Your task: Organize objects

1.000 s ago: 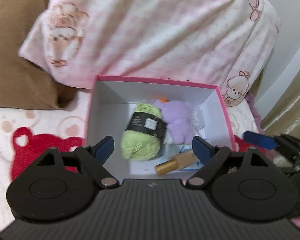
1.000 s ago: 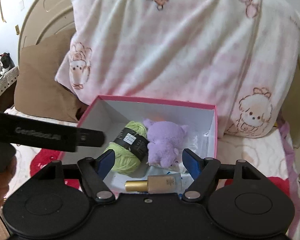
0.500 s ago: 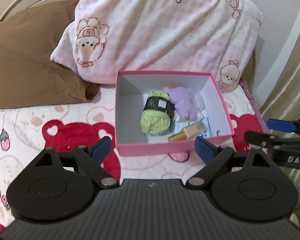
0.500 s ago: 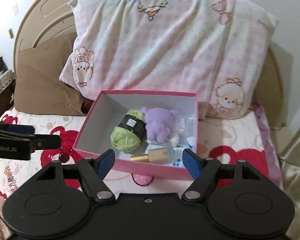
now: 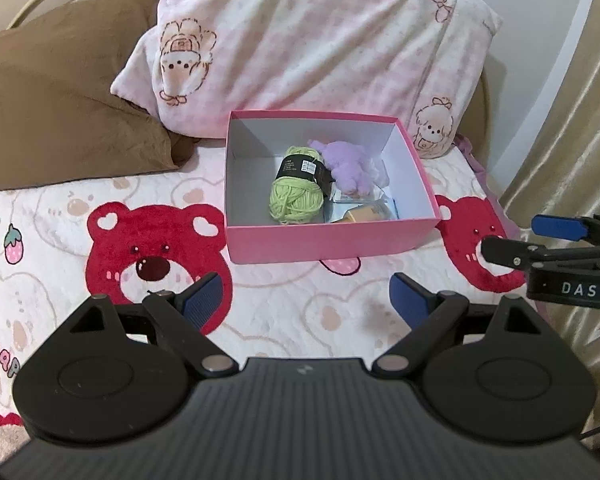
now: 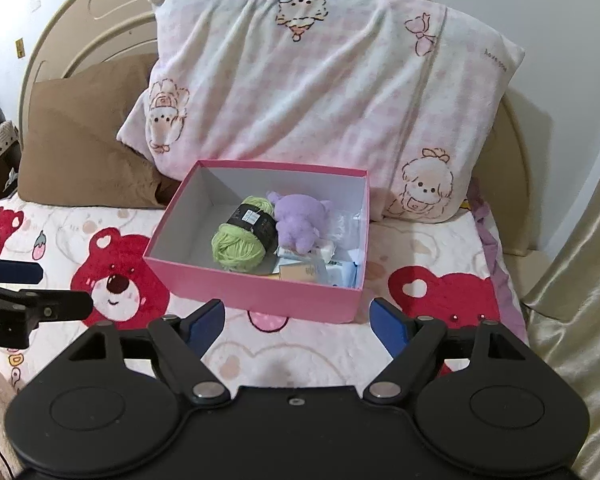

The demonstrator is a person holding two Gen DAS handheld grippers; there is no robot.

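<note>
The packing step appears complete: the green yarn ball, purple plush toy and a gold-capped bottle lie inside the pink box on the bed. The left tongs stand wide and empty, short of the box. The right tongs, also empty, are opening; any next move calls for a fresh target, none of which is visible.

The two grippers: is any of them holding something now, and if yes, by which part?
Nothing is held. The left gripper is open and empty; the right gripper is opening its jaws with nothing between them. The yarn lies in the box.
</note>
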